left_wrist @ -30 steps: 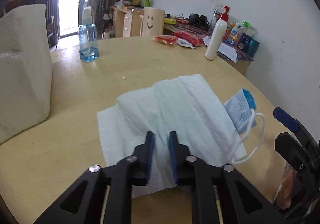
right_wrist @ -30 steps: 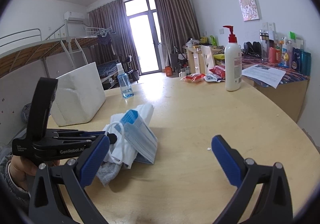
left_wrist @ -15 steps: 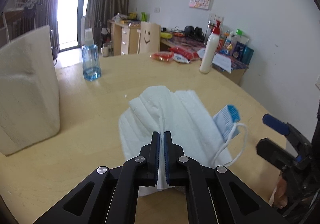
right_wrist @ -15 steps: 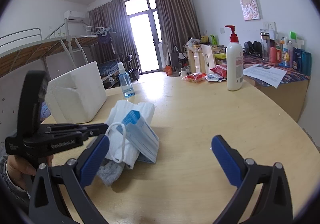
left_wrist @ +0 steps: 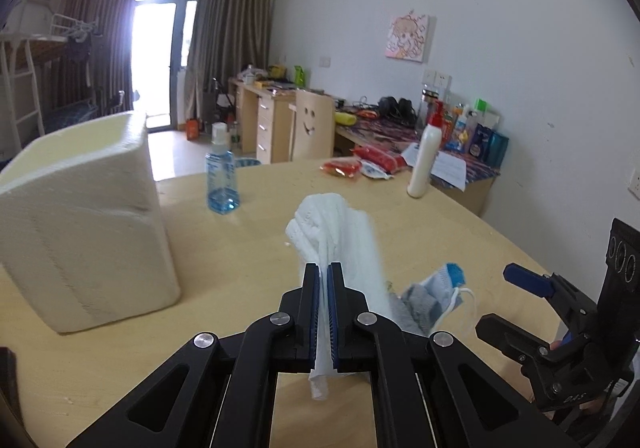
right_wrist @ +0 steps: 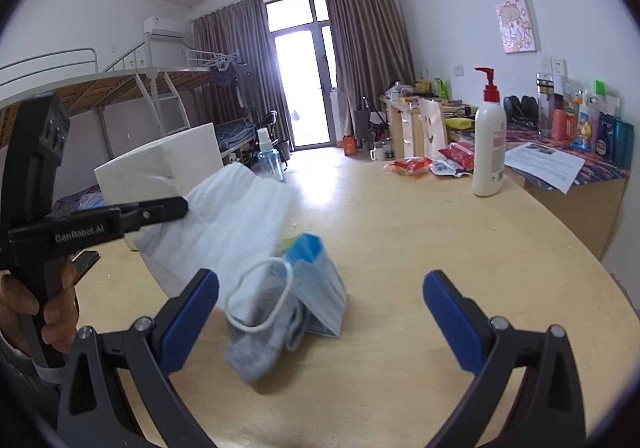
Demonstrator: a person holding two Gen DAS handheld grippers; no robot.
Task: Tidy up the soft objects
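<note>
Dormitory room, round wooden table (right_wrist: pixel 420 248), daylight from the balcony door.

Largest item: white foam block (left_wrist: pixel 84 216), standing at the table's left side.

White cloth (left_wrist: pixel 340 240): a second ago lying spread on the table, now pinched at one edge and lifted, hanging bunched from the left hand-held gripper (left_wrist: pixel 323 312), whose jaws are clamped tight on it. Judged: the cloth is picked and ready to be carried off for sorting.

Blue face mask (right_wrist: pixel 316 288) with white ear loop, and grey sock (right_wrist: pixel 260 344) under it: uncovered by the lift, both on the table just below the cloth.

Right hand-held gripper (right_wrist: pixel 320 312): jaws spread wide, empty, poised in front of the mask and sock.

Lotion pump bottle (right_wrist: pixel 489 152), blue spray bottle (left_wrist: pixel 221 176): upright, well apart from the work.
</note>
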